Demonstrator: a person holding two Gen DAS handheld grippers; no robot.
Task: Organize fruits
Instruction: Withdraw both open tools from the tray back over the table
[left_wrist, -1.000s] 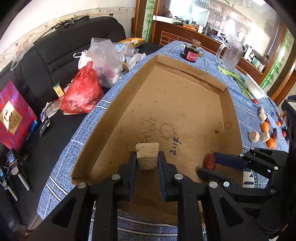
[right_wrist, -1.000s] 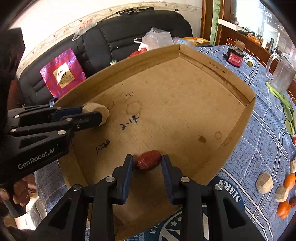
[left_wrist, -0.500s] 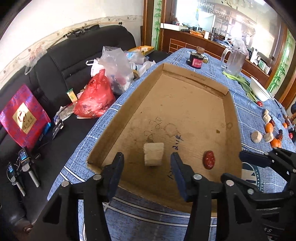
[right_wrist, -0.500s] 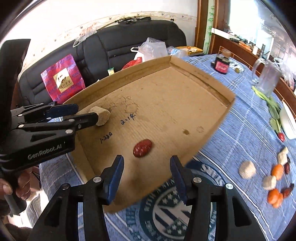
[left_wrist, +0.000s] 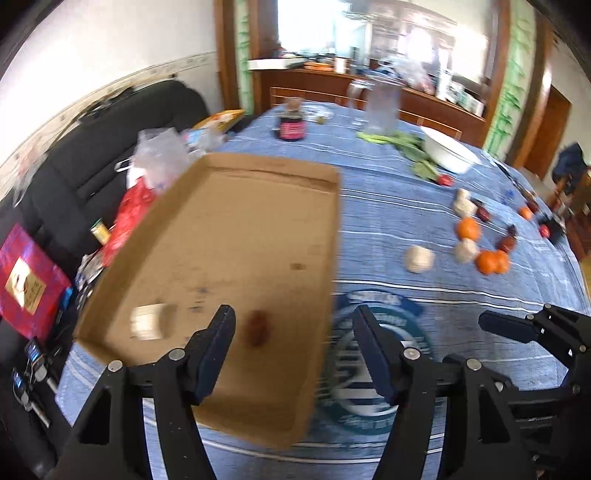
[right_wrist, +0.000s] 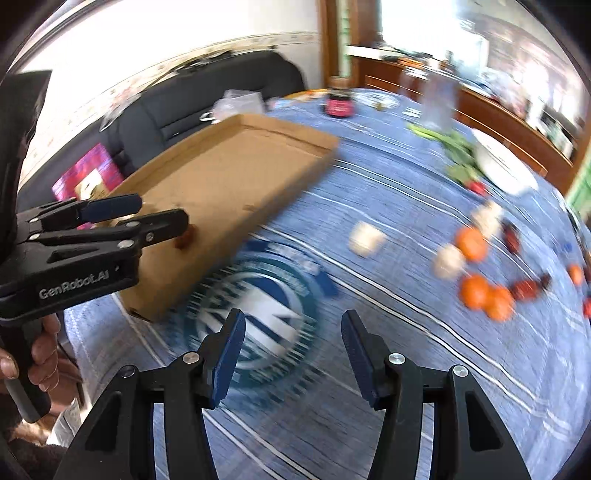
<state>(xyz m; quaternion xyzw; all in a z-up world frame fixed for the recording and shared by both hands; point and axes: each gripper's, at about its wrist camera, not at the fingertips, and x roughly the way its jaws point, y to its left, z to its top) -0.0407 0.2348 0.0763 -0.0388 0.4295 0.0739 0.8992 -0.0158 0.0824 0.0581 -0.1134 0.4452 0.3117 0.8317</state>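
A shallow cardboard tray lies on the blue tablecloth; it also shows in the right wrist view. A pale cube and a red date lie near the tray's front edge. My left gripper is open and empty above the tray's front right corner. My right gripper is open and empty over the round printed emblem. Loose oranges, pale cubes and dates lie to the right on the cloth. Both views are motion-blurred.
A white bowl, green stalks, a clear jug and a dark jar stand at the far end of the table. A black sofa with bags is on the left.
Both grippers opened and released the pale cube and the red date in the tray, then pulled back and swung right. The loose fruit now sits more central in view.
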